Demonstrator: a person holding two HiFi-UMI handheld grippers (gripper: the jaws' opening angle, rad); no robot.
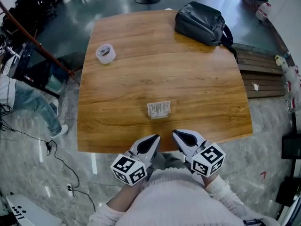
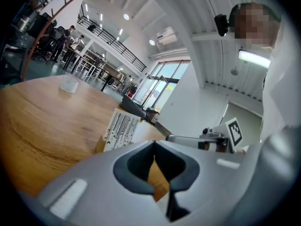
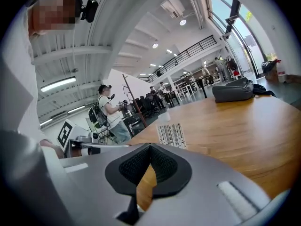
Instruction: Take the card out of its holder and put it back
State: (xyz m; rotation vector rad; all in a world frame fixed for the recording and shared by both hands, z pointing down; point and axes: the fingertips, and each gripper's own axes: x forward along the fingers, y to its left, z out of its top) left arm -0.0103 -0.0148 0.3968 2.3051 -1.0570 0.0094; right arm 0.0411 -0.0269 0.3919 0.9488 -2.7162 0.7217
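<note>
A white card with black bar markings (image 1: 158, 108) stands upright in its small holder near the front edge of the wooden table (image 1: 188, 69). It also shows in the left gripper view as the card (image 2: 120, 128) and in the right gripper view as the card (image 3: 171, 134). My left gripper (image 1: 154, 139) is shut and empty, just short of the table's front edge, below and left of the card. Beside it my right gripper (image 1: 178, 134) is also shut with nothing in it, below and right of the card. Neither touches the card.
A roll of tape (image 1: 105, 53) lies at the table's far left. A dark bag (image 1: 200, 22) sits at the far right corner. A wooden bench (image 1: 261, 74) stands to the right. People and chairs are in the background (image 3: 110, 112).
</note>
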